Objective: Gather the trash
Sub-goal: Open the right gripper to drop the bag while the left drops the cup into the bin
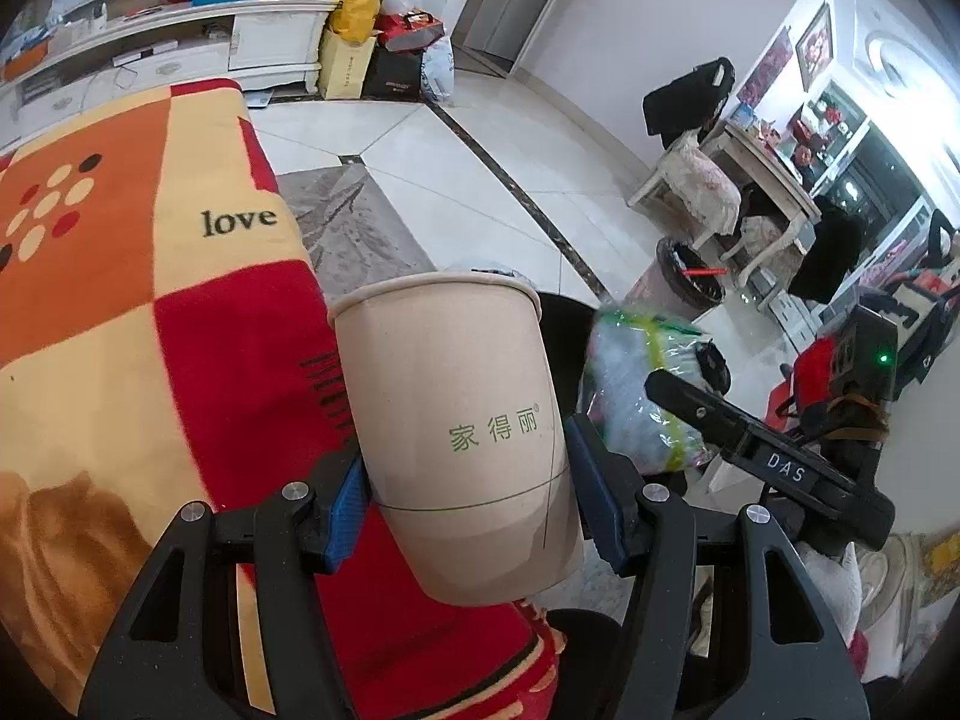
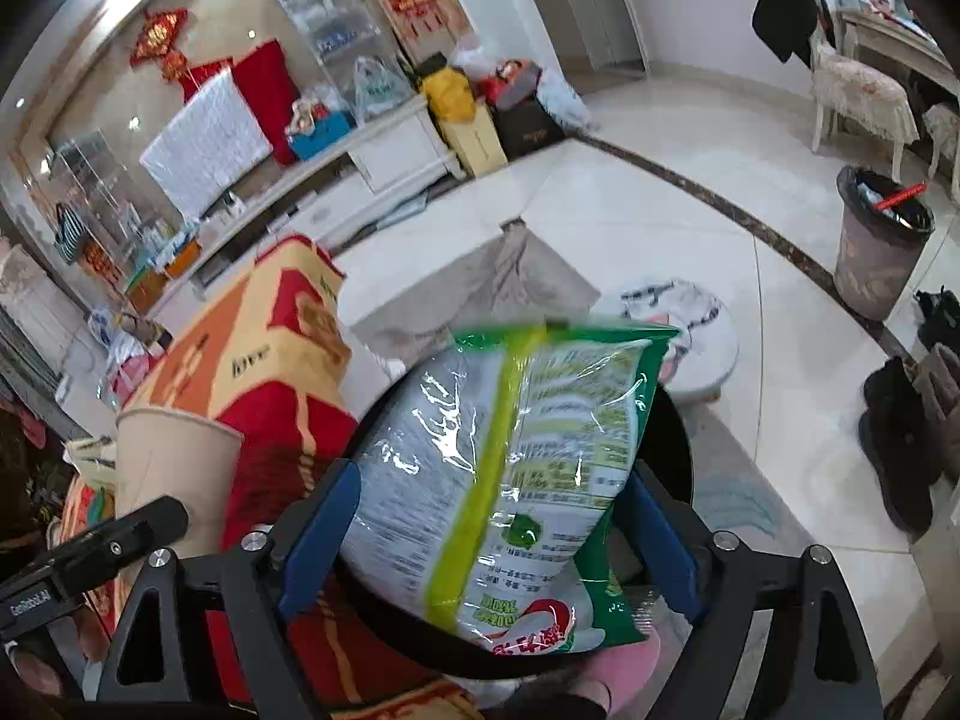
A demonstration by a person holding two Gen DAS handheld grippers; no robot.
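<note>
The red, orange and cream patchwork blanket (image 1: 150,312) printed with "love" covers the surface on the left of both views; beside it, low in the right wrist view, sits a round black bin (image 2: 672,444) whose dark rim curves under the bag; a second, patterned waste bin with a black liner (image 2: 879,240) stands well apart across the white tiled floor (image 2: 690,228), near the chairs.

Next in size, the crinkled green-and-clear plastic snack bag (image 2: 510,480) is pinched between the blue pads of the right claw (image 2: 492,540), hanging just over the black bin's opening; the tan paper cup with green Chinese print (image 1: 462,432) is clamped low on its wall by the left claw (image 1: 468,516), tilted, its mouth pointing away, held above the blanket's edge and near the same bin.

By my reading the picking-up is done for these two pieces; what is left is the drop, since neither has been let go into a bin yet; whether more trash waits elsewhere I cannot tell.
</note>
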